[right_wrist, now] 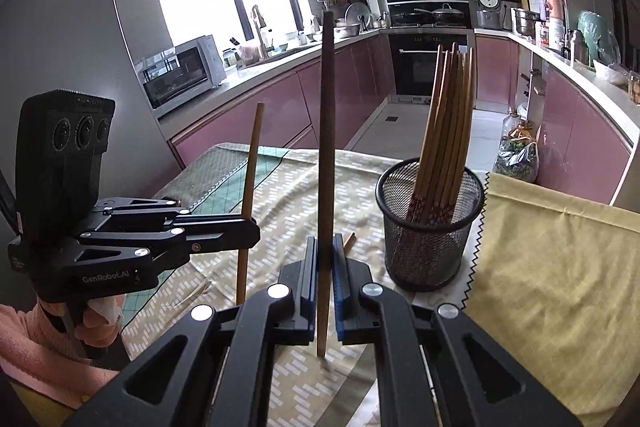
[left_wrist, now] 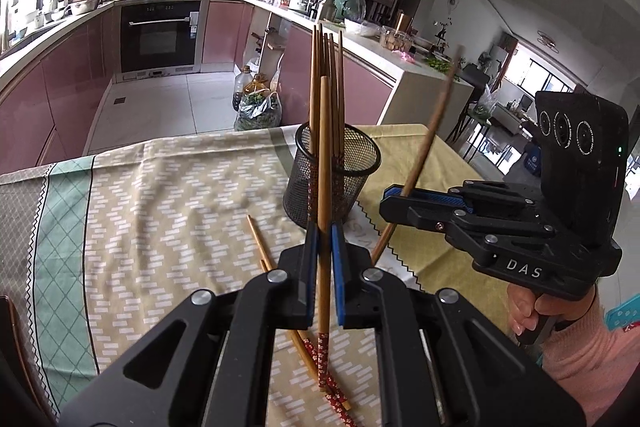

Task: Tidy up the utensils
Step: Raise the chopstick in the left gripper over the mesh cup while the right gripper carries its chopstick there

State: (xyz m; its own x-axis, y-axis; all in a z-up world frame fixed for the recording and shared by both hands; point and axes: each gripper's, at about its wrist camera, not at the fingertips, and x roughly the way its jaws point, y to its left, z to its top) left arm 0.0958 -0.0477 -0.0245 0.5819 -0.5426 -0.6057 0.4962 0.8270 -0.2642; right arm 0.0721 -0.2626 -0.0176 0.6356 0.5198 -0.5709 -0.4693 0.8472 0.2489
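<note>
A black mesh cup [left_wrist: 362,163] [right_wrist: 432,251] stands on the patterned tablecloth with several wooden chopsticks [left_wrist: 328,67] [right_wrist: 448,115] upright in it. My left gripper [left_wrist: 324,239] [right_wrist: 250,229] is shut on one chopstick [left_wrist: 323,155] [right_wrist: 251,163], held upright just in front of and left of the cup. To the right, my right gripper [right_wrist: 325,247] [left_wrist: 394,201] is shut on another chopstick [right_wrist: 326,131] [left_wrist: 432,123], also nearly upright and near the cup. Loose chopsticks [left_wrist: 260,247] [right_wrist: 349,241] lie on the cloth below the grippers.
A yellow cloth [right_wrist: 560,267] [left_wrist: 432,155] covers the table's right part, beside the cup. The table's far edge [left_wrist: 180,143] drops to the kitchen floor, where a bag of greens [left_wrist: 258,111] and bottles stand. Pink cabinets and an oven [left_wrist: 160,35] line the walls behind.
</note>
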